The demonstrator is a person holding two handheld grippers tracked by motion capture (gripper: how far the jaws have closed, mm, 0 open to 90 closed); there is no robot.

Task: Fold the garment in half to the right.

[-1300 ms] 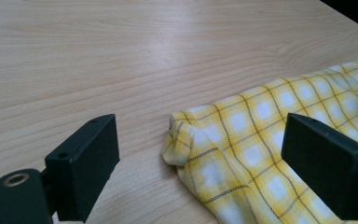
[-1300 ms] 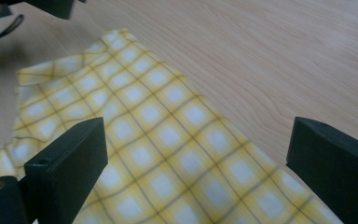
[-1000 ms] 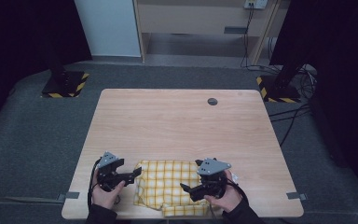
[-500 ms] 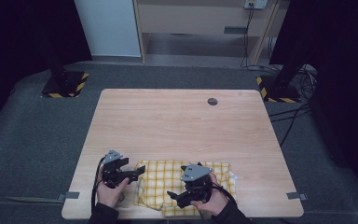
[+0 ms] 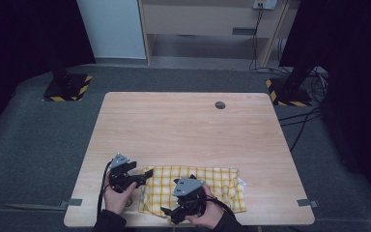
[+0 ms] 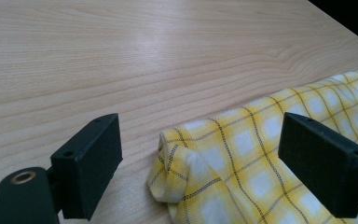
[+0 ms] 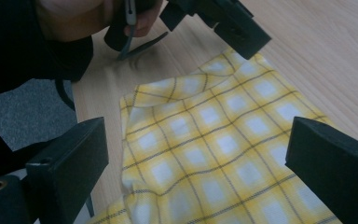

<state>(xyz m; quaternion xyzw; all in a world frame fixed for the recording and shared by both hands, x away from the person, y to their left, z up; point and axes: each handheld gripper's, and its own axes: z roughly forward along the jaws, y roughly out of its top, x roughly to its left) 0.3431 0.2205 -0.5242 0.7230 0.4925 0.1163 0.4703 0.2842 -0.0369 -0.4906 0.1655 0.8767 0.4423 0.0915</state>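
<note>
A yellow checked cloth lies folded along the near edge of the wooden table. My left gripper is at the cloth's left end, jaws open. In the left gripper view a bunched corner of the cloth sits between the wide jaws of that gripper, untouched by either pad. My right gripper hovers over the cloth's near-left part, pointing left. In the right gripper view it stands open above the cloth, with the left gripper and its hand beyond.
A small dark round disc sits at the table's far side. Grey carpet surrounds the table, with two black stands on striped bases behind it. Cables run across the floor at the right.
My right gripper has travelled left from the cloth's right end to its near-left part, close to the left gripper. The left gripper has stayed at the cloth's left end.
</note>
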